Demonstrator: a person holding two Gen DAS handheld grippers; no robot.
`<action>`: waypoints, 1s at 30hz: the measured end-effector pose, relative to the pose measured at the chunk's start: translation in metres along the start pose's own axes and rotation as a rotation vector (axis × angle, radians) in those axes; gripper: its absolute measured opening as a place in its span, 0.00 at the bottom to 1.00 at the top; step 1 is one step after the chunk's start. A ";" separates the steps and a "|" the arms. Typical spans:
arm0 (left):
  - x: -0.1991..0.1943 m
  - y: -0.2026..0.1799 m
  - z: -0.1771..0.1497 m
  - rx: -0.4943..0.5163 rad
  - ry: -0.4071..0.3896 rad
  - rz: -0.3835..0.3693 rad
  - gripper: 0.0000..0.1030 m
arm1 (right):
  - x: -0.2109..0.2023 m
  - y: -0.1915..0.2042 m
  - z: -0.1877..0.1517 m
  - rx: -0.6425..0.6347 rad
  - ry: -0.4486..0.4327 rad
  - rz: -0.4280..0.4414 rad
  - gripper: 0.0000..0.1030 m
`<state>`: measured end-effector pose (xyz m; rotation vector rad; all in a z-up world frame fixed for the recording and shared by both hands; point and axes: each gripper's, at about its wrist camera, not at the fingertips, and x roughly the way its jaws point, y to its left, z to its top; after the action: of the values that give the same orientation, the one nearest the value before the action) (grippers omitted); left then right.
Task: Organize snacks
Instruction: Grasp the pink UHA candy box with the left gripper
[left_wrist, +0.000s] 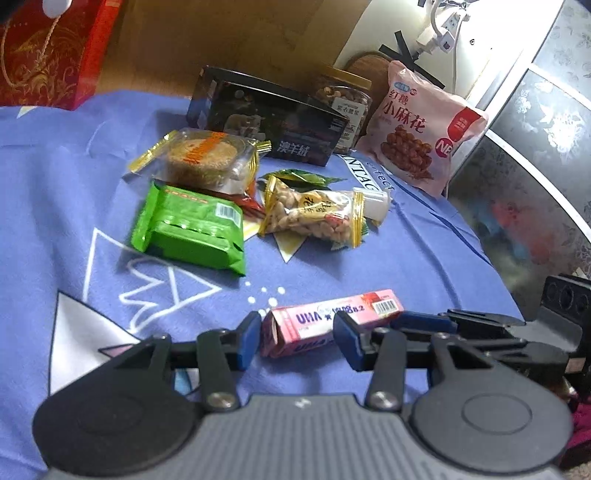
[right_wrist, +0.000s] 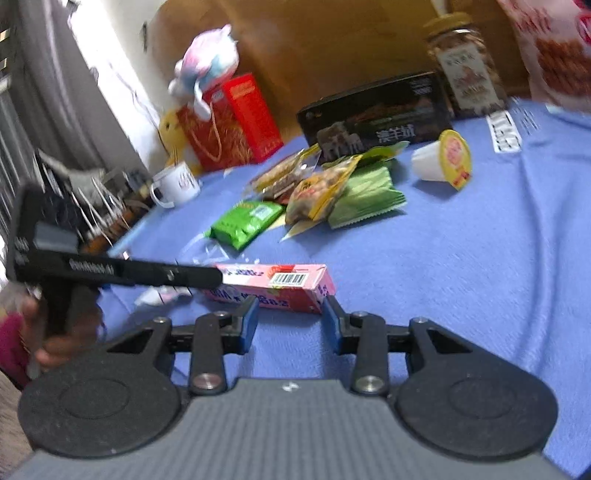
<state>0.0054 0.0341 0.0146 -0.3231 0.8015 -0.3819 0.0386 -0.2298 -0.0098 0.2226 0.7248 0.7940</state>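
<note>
The left hand-held gripper (left_wrist: 297, 341) is closing on one end of a pink carton (left_wrist: 332, 321) lying on the blue cloth (left_wrist: 369, 258) of the table, pads against its sides. The right hand-held gripper (right_wrist: 290, 321) is standing half open at the carton's other end, its pads just clear. The light cardboard could crumple or twist out (the box is long and thin). Crinkly foil packets, such as the green packet (left_wrist: 192, 229), could slide.

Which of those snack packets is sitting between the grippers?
The long pink box, lying flat at the near edge of the cloth; the other snacks are piled farther back.
</note>
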 end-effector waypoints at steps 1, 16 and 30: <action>0.000 0.000 0.000 0.002 0.000 0.006 0.40 | 0.000 0.005 -0.003 -0.036 -0.002 -0.019 0.40; 0.001 0.003 0.004 0.023 -0.006 0.030 0.39 | 0.013 0.025 -0.006 -0.259 -0.001 -0.173 0.32; -0.010 -0.007 0.034 0.069 -0.056 0.021 0.37 | 0.010 0.023 0.017 -0.265 -0.068 -0.139 0.30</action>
<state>0.0226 0.0369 0.0462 -0.2603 0.7346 -0.3785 0.0419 -0.2053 0.0079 -0.0392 0.5579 0.7370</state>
